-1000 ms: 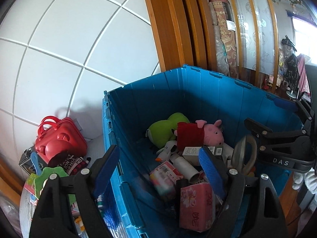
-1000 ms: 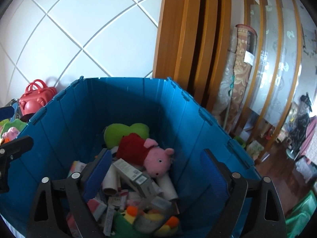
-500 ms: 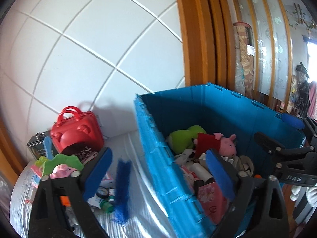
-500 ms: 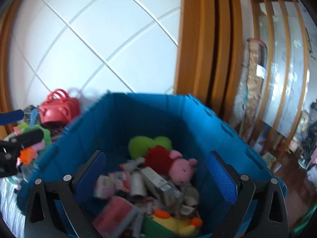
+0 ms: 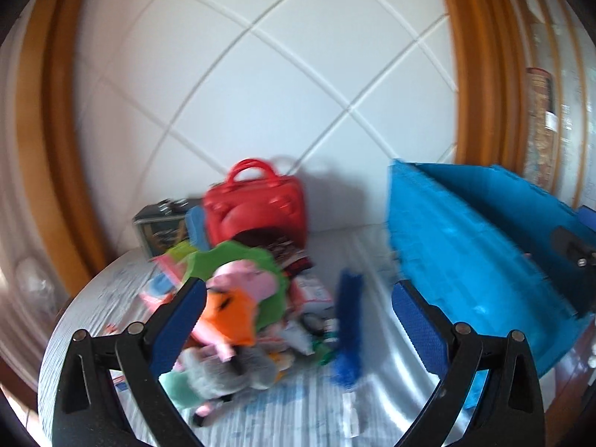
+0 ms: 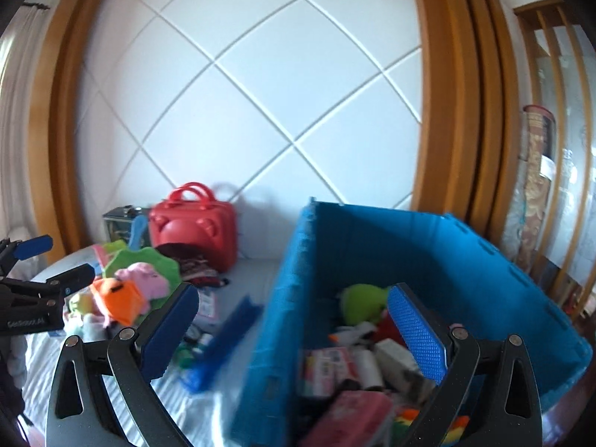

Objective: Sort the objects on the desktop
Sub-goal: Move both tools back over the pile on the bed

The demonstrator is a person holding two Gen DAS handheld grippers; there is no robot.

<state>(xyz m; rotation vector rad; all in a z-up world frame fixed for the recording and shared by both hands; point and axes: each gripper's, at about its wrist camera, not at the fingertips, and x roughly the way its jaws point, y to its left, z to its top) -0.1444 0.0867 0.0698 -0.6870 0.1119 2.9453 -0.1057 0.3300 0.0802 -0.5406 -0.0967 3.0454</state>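
A blue crate [image 6: 439,260] [image 5: 465,238] stands on the right of the table, filled with a green plush [image 6: 363,300], boxes and tubes. A pile of toys lies left of it: a pink pig plush [image 5: 242,279] [image 6: 143,279], an orange piece [image 5: 227,316] [image 6: 119,300] and a grey plush [image 5: 227,370]. A blue comb-like piece [image 5: 348,331] [image 6: 223,339] lies between pile and crate. My left gripper [image 5: 298,326] stands open over the pile, holding nothing. My right gripper [image 6: 292,331] is open above the crate's left wall, empty.
A red toy suitcase [image 5: 257,208] [image 6: 193,223] and a dark tin box [image 5: 160,227] stand at the back by the white panelled wall. Wooden frames flank the wall. The left gripper's fingers [image 6: 56,279] show at the left edge of the right wrist view.
Both views swung left, from the crate's inside toward the toy pile. The left gripper left the crate and now hangs over the pile; its jaws widened. The right one shifted over the crate's left wall.
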